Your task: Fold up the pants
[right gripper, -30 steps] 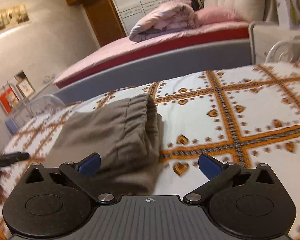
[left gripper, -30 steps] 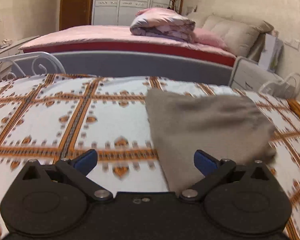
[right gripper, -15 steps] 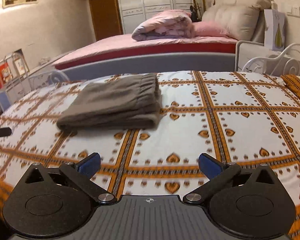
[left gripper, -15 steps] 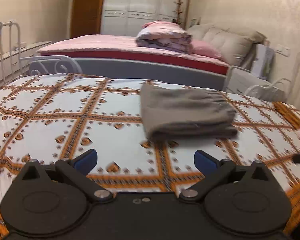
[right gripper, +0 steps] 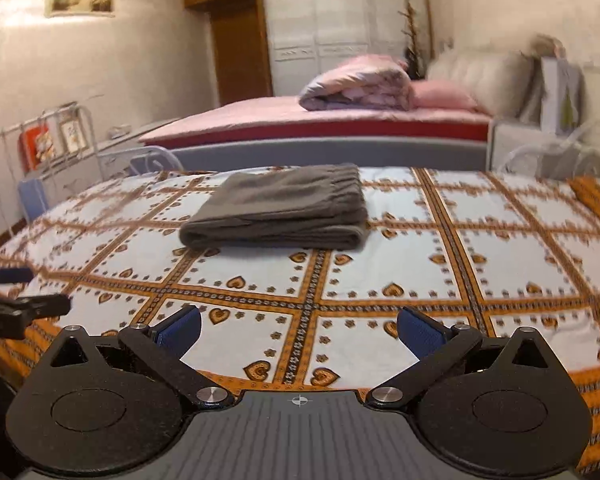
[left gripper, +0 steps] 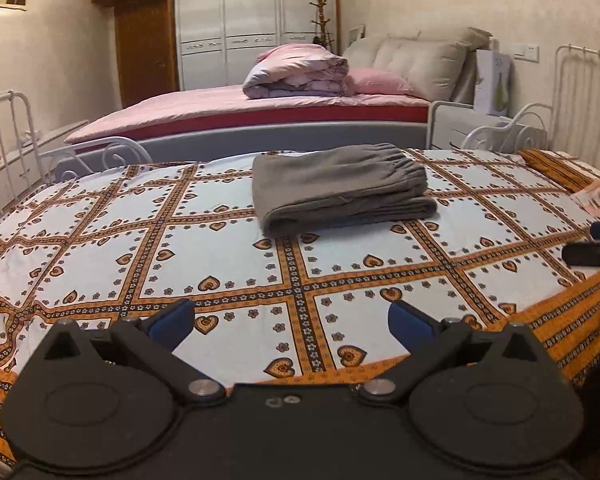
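The grey pants (left gripper: 340,186) lie folded in a compact stack on the patterned bedspread (left gripper: 204,240), elastic waistband on top at the right; they also show in the right wrist view (right gripper: 284,210). My left gripper (left gripper: 290,320) is open and empty, held back near the bed's front edge, well short of the pants. My right gripper (right gripper: 298,328) is open and empty, also near the front edge. The right gripper's fingers (left gripper: 594,248) show at the right edge of the left view; the left gripper's fingers (right gripper: 20,306) show at the left edge of the right view.
White metal bed rails stand at the left (left gripper: 8,140) and right (left gripper: 580,92). Behind is a pink bed (left gripper: 260,108) with a rolled duvet (left gripper: 300,72), a white nightstand (left gripper: 468,128) and a wardrobe (left gripper: 256,28).
Both grippers have pulled back and up from the folded pants toward the bed's front edge. The pants stay folded in place. Both stay open.
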Demonstrator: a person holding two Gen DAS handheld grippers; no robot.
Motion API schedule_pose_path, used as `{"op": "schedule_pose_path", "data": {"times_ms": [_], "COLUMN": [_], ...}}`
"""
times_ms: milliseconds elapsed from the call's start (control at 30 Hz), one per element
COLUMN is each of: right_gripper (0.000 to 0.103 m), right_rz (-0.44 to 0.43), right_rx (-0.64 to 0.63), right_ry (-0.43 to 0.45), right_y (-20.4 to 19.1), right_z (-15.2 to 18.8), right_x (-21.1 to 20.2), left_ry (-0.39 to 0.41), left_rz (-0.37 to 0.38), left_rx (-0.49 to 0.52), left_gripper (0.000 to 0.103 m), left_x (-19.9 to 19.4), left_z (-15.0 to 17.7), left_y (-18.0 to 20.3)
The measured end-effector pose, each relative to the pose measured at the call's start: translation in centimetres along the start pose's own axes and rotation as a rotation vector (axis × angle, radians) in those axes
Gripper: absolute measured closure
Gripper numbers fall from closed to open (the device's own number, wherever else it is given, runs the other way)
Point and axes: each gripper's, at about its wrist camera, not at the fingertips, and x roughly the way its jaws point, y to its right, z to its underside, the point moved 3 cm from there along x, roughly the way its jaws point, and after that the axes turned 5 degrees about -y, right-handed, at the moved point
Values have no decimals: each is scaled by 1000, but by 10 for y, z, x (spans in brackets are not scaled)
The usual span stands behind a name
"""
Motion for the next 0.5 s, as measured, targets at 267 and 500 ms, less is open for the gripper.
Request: {"op": "schedule_pose_path", "data": {"times_ms": [267, 500], "right_gripper": [0, 0], "right_rz": [-17, -19], "right_rx": [-45, -39], "right_ry": [-6, -2], "right_y": [-11, -7], "right_z": [1, 1], "right_x": [11, 8], "left_ry": [10, 21], "left_rz": [37, 52], "left_rx": [-45, -36], "left_gripper": [6, 6], "left_x": [2, -1], "left_z": [-2, -2], "left_y": [-1, 6]}}
